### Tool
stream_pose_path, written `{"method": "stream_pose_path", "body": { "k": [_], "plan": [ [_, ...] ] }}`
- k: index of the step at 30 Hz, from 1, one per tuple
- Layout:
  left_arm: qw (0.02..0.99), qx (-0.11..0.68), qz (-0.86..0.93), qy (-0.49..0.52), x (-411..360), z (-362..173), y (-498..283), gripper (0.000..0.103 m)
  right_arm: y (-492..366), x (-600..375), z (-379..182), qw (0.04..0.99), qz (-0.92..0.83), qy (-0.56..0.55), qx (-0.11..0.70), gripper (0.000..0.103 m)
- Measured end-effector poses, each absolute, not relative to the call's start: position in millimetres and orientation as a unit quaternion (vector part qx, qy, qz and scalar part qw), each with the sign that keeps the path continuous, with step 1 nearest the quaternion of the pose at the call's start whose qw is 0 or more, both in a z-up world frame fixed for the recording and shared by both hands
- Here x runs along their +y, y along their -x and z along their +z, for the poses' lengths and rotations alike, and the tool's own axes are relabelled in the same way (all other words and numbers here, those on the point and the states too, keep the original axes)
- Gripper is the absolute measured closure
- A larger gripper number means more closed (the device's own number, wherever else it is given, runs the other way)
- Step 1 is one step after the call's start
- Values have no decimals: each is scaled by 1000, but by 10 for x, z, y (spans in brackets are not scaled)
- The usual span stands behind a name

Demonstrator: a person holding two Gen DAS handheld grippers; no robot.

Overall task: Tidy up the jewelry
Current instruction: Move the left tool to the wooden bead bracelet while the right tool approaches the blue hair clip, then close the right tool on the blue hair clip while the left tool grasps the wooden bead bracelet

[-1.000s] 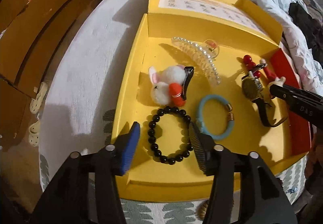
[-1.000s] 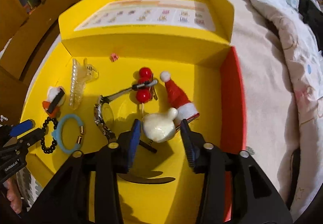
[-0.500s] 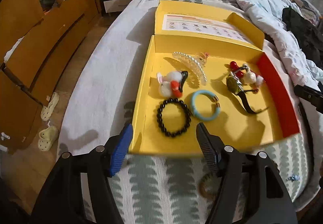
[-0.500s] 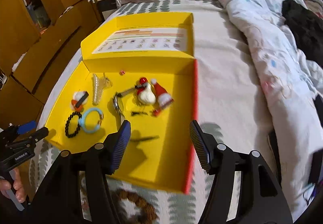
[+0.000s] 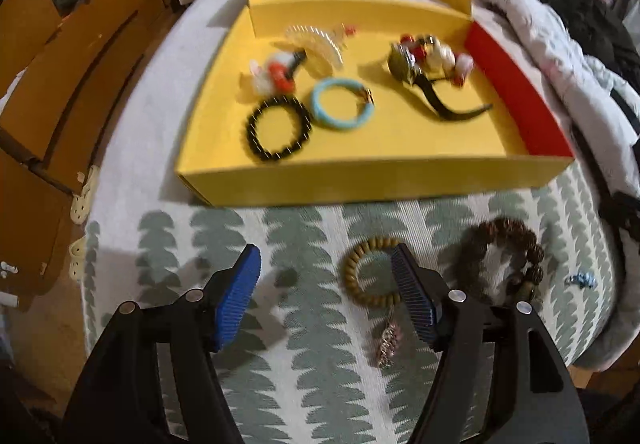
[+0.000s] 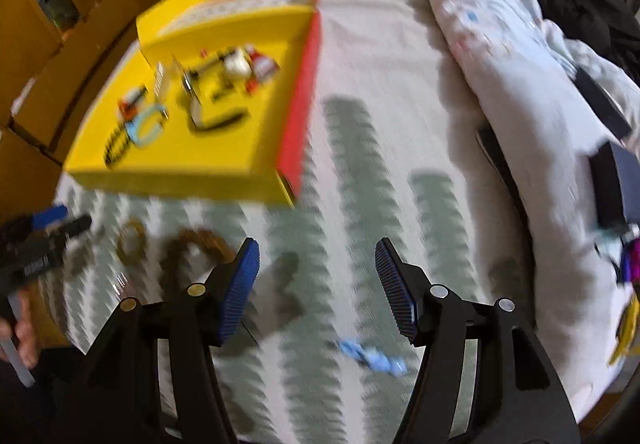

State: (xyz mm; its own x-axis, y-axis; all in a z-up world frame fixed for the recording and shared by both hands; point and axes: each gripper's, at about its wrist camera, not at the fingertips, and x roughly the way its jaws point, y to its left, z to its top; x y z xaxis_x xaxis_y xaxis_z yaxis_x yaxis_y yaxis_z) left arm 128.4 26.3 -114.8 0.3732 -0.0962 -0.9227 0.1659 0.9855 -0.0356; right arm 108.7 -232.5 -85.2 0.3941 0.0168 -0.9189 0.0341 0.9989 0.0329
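A yellow box [image 5: 376, 182] with a red right wall lies on the bed and holds a black bead bracelet [image 5: 278, 128], a blue bangle [image 5: 340, 104], a watch [image 5: 424, 84], a pearl hair claw [image 5: 316, 42] and plush clips. On the patterned blanket in front lie a tan bead bracelet [image 5: 370, 274], a dark brown bead bracelet [image 5: 504, 254], a small chain [image 5: 387, 342] and a small blue piece [image 6: 370, 356]. My left gripper [image 5: 326, 298] is open, empty, just left of the tan bracelet. My right gripper [image 6: 316, 284] is open, empty, above the blanket near the blue piece. The box also shows in the right wrist view [image 6: 180, 172].
A rumpled white duvet [image 6: 500, 56] with dark clothes [image 6: 580, 4] lies on the right. Wooden cabinets [image 5: 52, 56] stand along the left, beyond the bed edge. Dark boxes [image 6: 616, 180] sit at the far right. The right wrist view is motion-blurred.
Both grippers have pulled back out of the yellow box toward the near blanket. The right gripper let go of the white plush clip and opened; the loose bracelets have come into view.
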Motion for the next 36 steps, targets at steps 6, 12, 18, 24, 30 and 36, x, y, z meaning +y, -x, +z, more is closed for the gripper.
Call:
{"method": "stream_pose_path", "body": {
  "k": [6, 12, 18, 24, 30, 36],
  "plan": [
    [815, 574, -75, -37, 149, -1328, -1268, 35, -727, -2473, -1103, 803, -6, 0, 596, 40],
    [804, 588, -69, -42, 58, -1447, -1314, 35, -591, -2523, -1287, 786, 3, 15, 618, 40],
    [798, 599, -60, -43, -11, -1546, -1396, 35, -610, -2403, -1469, 771, 9, 39, 635, 40],
    [791, 608, -60, -38, -28, -1620, -1451, 35, -596, -2445, -1609, 764, -1, 50, 643, 41],
    [782, 619, -62, -33, -48, -1715, -1518, 50, -590, -2452, -1662, 769, -4, 63, 636, 41],
    [780, 621, -66, -34, -84, -1785, -1524, 61, -593, -2667, -1631, 774, -9, 33, 633, 59]
  ]
}}
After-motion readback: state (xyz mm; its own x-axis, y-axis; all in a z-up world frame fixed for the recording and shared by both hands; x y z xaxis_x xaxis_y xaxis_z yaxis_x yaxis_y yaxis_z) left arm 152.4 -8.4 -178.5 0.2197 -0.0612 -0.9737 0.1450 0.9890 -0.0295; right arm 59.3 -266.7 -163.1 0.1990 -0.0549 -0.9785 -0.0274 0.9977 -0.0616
